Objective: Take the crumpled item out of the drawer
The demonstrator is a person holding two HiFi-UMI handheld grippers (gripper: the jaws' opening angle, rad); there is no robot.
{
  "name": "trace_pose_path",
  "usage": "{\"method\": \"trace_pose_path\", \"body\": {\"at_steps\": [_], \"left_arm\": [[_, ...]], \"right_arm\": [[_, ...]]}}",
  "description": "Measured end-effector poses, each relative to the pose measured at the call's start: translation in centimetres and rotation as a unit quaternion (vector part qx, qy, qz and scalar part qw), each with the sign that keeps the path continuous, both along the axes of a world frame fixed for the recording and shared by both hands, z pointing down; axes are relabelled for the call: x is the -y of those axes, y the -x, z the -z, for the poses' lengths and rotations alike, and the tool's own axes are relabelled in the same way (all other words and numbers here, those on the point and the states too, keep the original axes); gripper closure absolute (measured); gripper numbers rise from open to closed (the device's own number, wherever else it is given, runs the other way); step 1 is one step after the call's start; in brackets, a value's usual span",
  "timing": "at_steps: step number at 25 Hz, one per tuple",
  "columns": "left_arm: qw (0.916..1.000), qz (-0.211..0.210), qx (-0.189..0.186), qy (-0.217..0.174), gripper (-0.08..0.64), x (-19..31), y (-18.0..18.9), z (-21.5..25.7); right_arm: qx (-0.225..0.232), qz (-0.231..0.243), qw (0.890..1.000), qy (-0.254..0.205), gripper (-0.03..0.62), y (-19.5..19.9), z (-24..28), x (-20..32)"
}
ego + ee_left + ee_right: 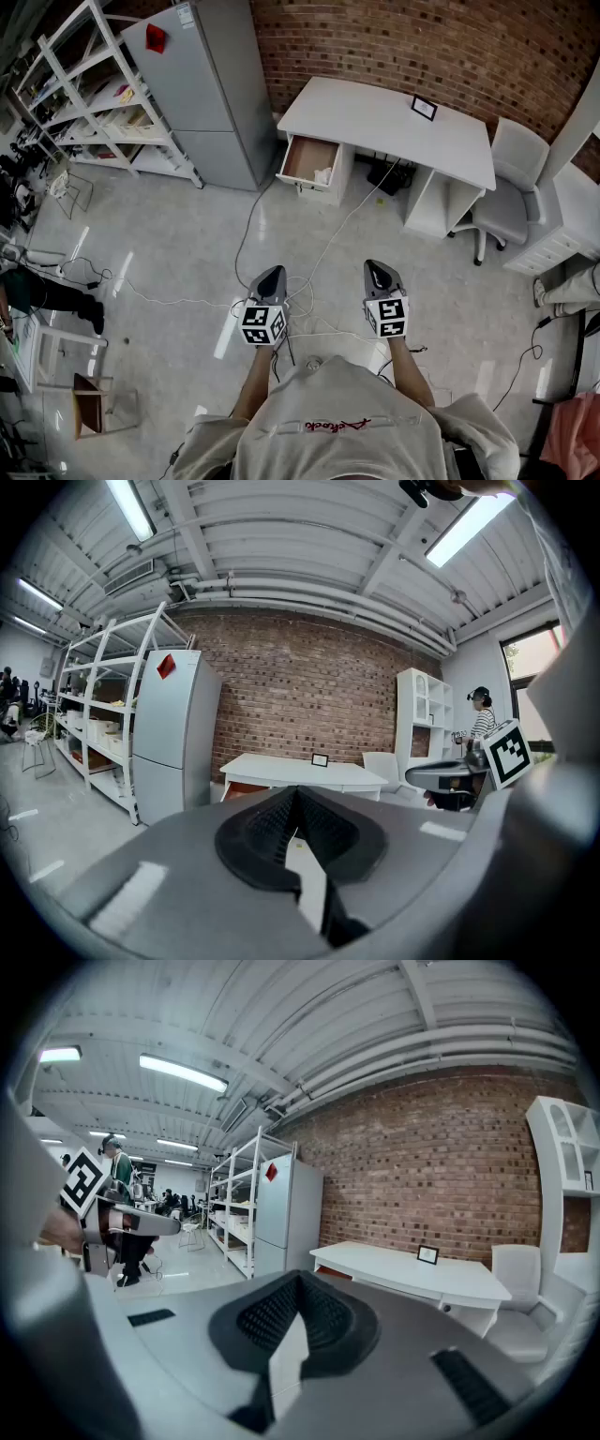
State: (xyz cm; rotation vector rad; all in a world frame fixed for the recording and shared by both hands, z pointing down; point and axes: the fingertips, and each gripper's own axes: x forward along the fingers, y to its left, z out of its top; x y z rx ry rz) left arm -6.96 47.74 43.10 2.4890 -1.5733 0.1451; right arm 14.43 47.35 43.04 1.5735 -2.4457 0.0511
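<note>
One crumpled white item [323, 175], paper or tissue by its look, lies in the open drawer [302, 159] near its front right corner, under the left end of the white desk [394, 117]. It looks light, soft and easily squashed, so a gentle pinch on a raised fold should do. The left gripper [272, 275] and right gripper [378, 270] hang well short of it, jaws together, empty.
</note>
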Motion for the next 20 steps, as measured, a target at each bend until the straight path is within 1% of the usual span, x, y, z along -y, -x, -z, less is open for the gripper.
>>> {"method": "trace_pose_path", "body": {"at_steps": [4,9,16,20], "left_arm": [[1.0000,-0.006,0.000,0.001,0.551,0.4,-1.7,0.0],[1.0000,-0.007,-0.001,-0.002,0.551,0.9,-2.7,0.2],[1.0000,0.002,-0.001,-0.003,0.551,1.6,-4.4,0.5],[1.0000,0.009,0.003,-0.001,0.551,1.4,-4.7,0.1]], "right_arm": [[0.000,0.000,1.000,0.001,0.580,-1.2,0.1,0.3],[-0.001,0.005,1.000,0.000,0.580,-1.9,0.2,0.8],[0.000,0.018,1.000,-0.002,0.580,-3.4,0.2,1.6],[-0.001,0.023,1.000,0.000,0.580,-4.0,-0.2,1.9]]}}
